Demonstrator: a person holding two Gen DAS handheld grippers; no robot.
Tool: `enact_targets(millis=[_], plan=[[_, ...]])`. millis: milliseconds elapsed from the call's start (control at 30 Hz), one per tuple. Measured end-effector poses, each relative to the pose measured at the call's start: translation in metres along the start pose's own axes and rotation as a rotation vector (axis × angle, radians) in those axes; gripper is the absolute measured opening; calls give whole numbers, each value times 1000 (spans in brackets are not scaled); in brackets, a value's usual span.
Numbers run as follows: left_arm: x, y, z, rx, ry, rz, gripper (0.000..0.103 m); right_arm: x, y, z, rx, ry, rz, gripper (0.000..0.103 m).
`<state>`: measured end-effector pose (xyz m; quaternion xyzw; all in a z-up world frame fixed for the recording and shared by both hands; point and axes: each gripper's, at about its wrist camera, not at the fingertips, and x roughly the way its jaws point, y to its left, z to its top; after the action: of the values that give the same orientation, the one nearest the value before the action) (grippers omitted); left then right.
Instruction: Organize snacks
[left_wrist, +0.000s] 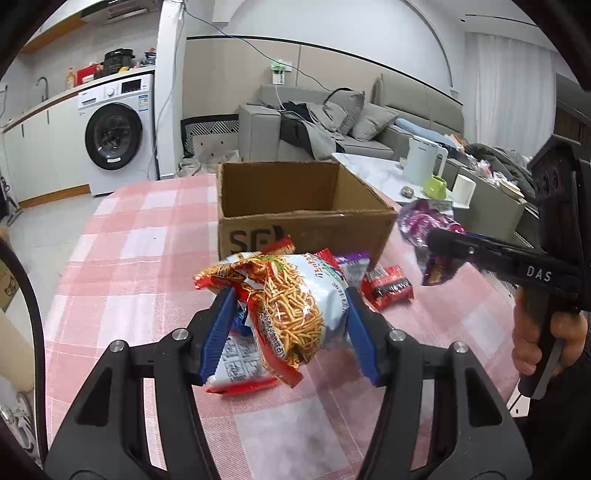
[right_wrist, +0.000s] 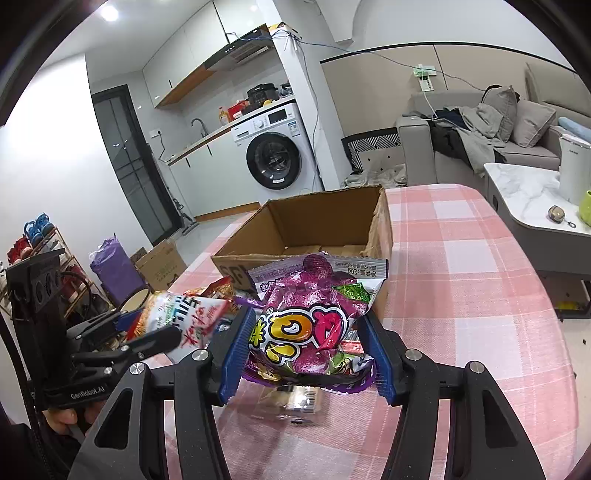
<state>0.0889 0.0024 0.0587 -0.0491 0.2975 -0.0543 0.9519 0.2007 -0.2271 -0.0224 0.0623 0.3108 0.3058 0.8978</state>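
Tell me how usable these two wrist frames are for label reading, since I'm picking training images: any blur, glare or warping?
Left wrist view: the noodle-stick bag is sharp, but the purple bag in the right gripper is smeared; wall lines bow from fisheye warp. Right wrist view: the purple bag is sharp with foil glare, and the noodle-stick bag looks softer.
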Motion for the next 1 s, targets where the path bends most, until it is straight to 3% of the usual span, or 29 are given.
enact_targets(millis=[533, 1000], plan=[[-15, 11, 56, -33, -96, 27, 56, -3, 10, 32, -25, -28, -19, 58], [9, 19, 98, -47, -101, 30, 56, 15, 5, 57, -1, -22, -24, 58]])
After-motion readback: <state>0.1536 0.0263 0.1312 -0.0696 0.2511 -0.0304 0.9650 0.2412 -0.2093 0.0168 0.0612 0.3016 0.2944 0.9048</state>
